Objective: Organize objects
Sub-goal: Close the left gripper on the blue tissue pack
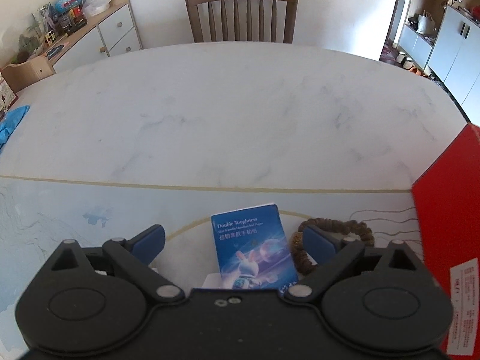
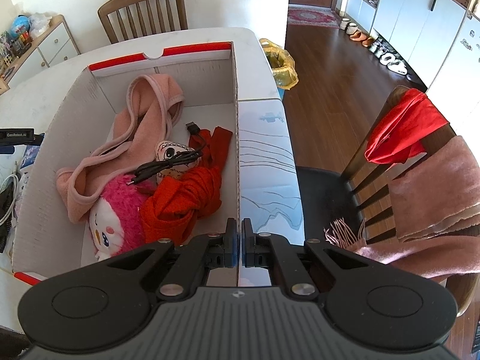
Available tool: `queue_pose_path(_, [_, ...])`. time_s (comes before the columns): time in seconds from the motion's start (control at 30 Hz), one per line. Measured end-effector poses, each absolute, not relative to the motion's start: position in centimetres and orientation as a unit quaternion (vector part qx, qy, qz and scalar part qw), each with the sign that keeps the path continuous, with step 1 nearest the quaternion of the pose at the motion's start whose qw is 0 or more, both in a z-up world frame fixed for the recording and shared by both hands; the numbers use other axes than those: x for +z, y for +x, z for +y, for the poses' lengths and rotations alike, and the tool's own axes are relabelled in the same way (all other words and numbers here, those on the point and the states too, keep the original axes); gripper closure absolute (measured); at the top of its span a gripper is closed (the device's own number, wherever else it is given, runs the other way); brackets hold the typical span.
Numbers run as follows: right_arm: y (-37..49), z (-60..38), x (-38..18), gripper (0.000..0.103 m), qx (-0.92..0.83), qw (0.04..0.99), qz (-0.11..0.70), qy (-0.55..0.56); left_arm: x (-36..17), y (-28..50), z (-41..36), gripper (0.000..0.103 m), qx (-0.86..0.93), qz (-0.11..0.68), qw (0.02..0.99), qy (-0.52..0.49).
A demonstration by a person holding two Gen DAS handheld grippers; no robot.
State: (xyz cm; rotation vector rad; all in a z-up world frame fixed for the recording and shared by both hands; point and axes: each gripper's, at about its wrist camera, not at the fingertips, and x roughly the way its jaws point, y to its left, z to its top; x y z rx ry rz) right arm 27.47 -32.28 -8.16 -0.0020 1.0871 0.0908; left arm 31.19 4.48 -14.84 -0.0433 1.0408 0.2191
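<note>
A blue tissue packet (image 1: 252, 249) lies on the pale blue mat (image 1: 90, 210), between the wide-apart fingers of my left gripper (image 1: 234, 243), which is open and hangs just above it. A brown bead bracelet (image 1: 339, 228) lies just right of the packet. The red cardboard box (image 1: 444, 210) stands at the right. My right gripper (image 2: 239, 237) is shut on the right wall of the box (image 2: 237, 156). Inside lie a pink cloth (image 2: 144, 114), a black cable (image 2: 174, 162), a red cloth (image 2: 186, 195), a pink plush toy (image 2: 120, 210) and a small white stuffed face (image 2: 168, 151).
A wooden chair (image 1: 240, 12) stands beyond the marble table (image 1: 225, 114). Blue fabric (image 1: 12, 123) lies at the table's left edge. To the right, another chair (image 2: 390, 156) carries a red cloth and a pink scarf. A bin with a yellow bag (image 2: 279, 63) stands past the table.
</note>
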Motion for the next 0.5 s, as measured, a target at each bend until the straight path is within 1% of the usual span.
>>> queue_pose_path(0.17, [27.5, -32.2, -8.3, 0.101, 0.042, 0.854, 0.519, -0.001, -15.3, 31.5, 5.0, 0.008, 0.112, 0.496, 0.860, -0.037])
queue_pose_path(0.23, [27.5, -32.2, -8.3, 0.101, 0.042, 0.854, 0.519, -0.002, -15.4, 31.6, 5.1, 0.012, 0.117, 0.496, 0.859, -0.045])
queue_pose_path(0.3, [27.6, -32.2, -8.3, 0.101, 0.041, 0.853, 0.520, -0.002, -15.6, 31.7, 5.4, 0.024, 0.112, 0.505, 0.854, -0.053])
queue_pose_path(0.37, [27.7, -32.2, -8.3, 0.101, 0.041, 0.853, 0.520, -0.002, -15.7, 31.7, 5.5, 0.027, 0.106, 0.506, 0.854, -0.062])
queue_pose_path(0.43, [27.7, -32.2, -8.3, 0.101, 0.041, 0.853, 0.520, -0.002, -15.7, 31.6, 5.6, 0.032, 0.103, 0.503, 0.856, -0.067])
queue_pose_path(0.5, [27.7, -32.2, -8.3, 0.101, 0.041, 0.853, 0.520, -0.002, -15.6, 31.5, 5.6, 0.047, 0.097, 0.502, 0.856, -0.071])
